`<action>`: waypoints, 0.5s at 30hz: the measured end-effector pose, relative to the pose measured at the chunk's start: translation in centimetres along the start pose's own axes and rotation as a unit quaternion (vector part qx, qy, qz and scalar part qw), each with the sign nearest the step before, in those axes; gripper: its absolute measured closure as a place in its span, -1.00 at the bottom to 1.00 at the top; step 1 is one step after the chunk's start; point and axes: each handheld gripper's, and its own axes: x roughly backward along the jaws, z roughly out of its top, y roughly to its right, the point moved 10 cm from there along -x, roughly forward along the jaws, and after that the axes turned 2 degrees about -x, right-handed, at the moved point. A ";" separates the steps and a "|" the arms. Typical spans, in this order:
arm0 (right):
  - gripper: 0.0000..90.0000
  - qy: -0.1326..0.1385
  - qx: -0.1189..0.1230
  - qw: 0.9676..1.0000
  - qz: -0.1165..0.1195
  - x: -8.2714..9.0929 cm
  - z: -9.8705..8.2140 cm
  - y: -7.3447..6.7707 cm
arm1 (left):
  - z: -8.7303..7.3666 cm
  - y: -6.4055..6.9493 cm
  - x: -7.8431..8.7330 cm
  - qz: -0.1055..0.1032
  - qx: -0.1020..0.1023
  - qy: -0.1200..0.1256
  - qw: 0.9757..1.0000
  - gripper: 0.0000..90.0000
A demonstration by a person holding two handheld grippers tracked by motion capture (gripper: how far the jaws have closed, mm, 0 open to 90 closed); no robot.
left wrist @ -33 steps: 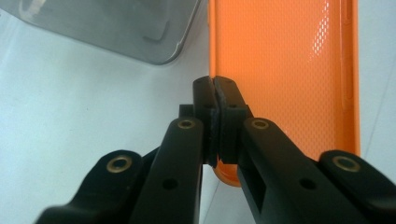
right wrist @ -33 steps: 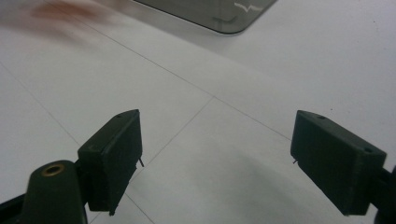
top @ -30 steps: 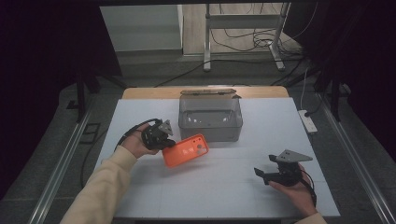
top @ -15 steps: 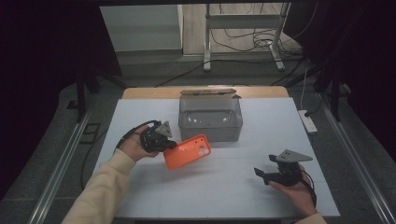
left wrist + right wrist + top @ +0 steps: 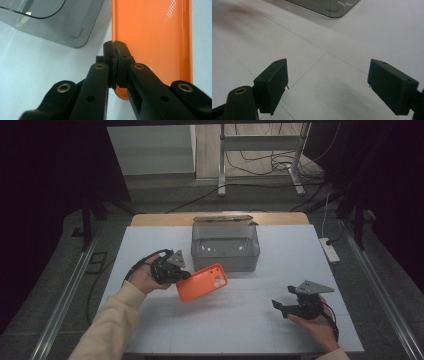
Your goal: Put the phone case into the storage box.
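One orange case (image 5: 202,283) is pinched at its edge by the left tool (image 5: 183,276), beside the box (image 5: 225,248); the right tool (image 5: 278,305) gapes empty.

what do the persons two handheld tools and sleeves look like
Both are black two-jaw tools. The left tool and the right tool each carry a grey three-cornered plate on top and trail a black cable. In the gripper views the jaws are black bars with brass-coloured rivets and flat dark pads. The left sleeve is pale cream; a bit of the same shows at the right wrist.
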 end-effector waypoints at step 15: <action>-0.62 0.000 0.001 1.000 -0.002 0.1 0.0 0.1 | 0.7 1.1 0.4 0.007 0.012 0.008 1.000 0.97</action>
